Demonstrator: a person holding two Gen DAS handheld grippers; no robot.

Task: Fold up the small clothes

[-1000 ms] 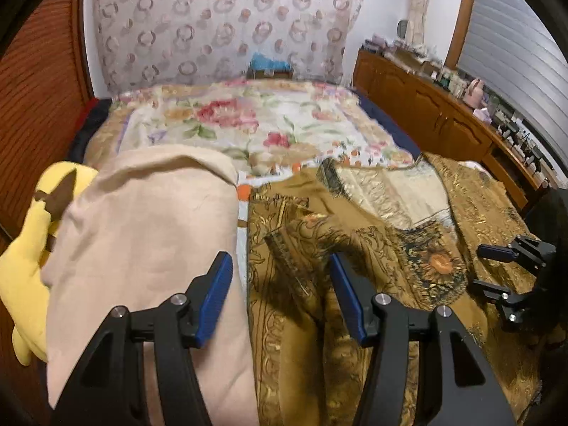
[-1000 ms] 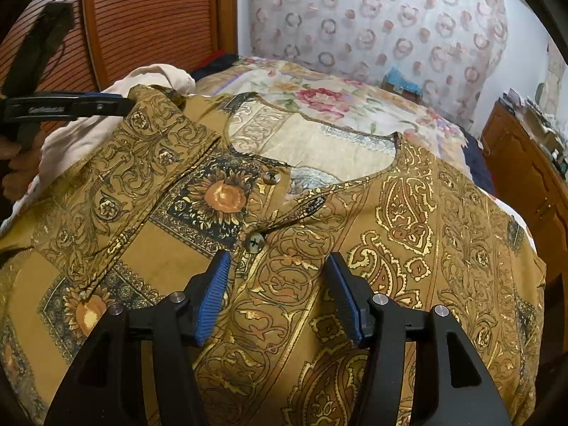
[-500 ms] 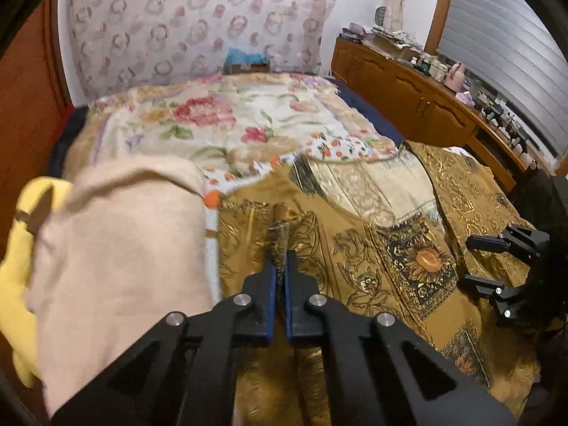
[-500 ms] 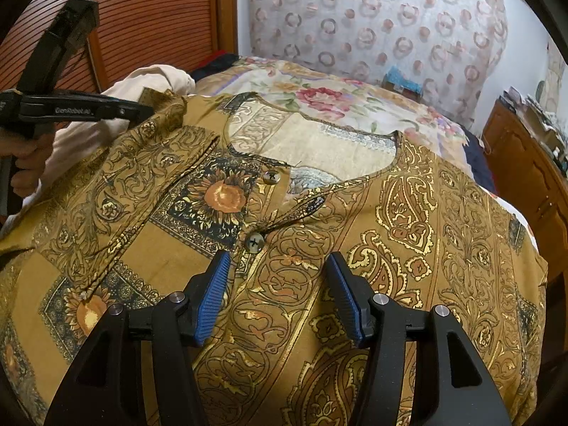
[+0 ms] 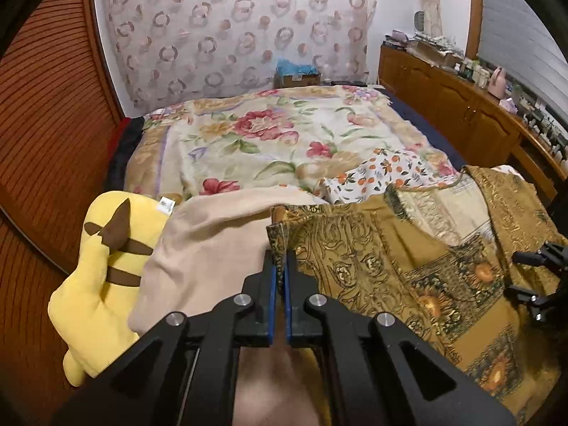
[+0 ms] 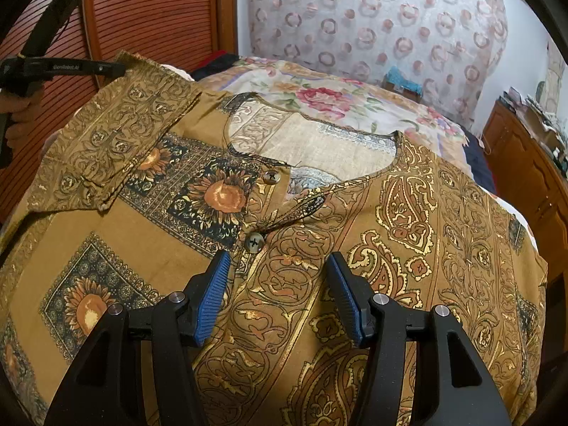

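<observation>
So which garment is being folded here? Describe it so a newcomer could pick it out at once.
On the bed with the floral blanket, nearest the camera, lies a mustard-gold shirt beside a plain beige cloth. Only it has sunflower squares, paisley and two buttons, and the left gripper pinches its sleeve.

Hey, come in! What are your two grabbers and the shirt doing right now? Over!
Left gripper shut on sleeve, lifted. Right gripper open over shirt. Beige cloth beside it.

Both views are taken from the wrists, angled down along the fingers, close above the shirt (image 6: 319,213) on the bed (image 5: 277,142). The shirt, bed and curtain (image 5: 234,28) are shared.
</observation>
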